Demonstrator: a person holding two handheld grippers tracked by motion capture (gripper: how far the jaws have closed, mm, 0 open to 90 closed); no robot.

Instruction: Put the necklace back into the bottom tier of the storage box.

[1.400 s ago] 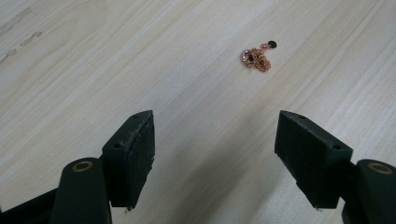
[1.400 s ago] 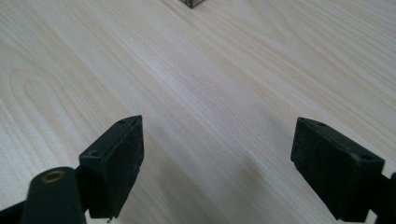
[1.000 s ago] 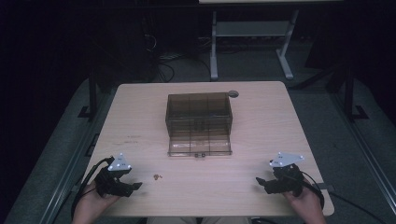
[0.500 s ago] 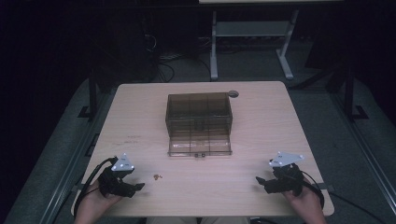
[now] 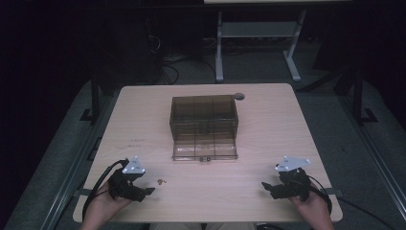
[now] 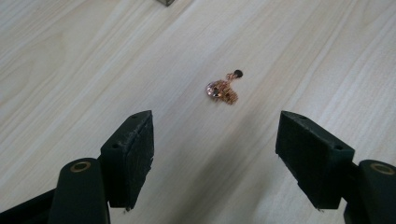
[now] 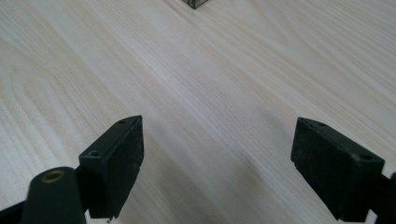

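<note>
Jewellery near the tabletop's front edge lies beyond our left gripper (jaws spread wide, empty); we risk sliding it away.

The right tongs rise from the bottom edge with their two black jaws spread wide, one at the lower left and one at the lower right, nothing between them. Each jaw ends in a blocky dark pad with a small hole on its upper face. Beyond and beneath them lies the pale wooden surface, its grain running in long slanted lines. At the top edge, a dark corner of a smoky clear box just enters.
</note>
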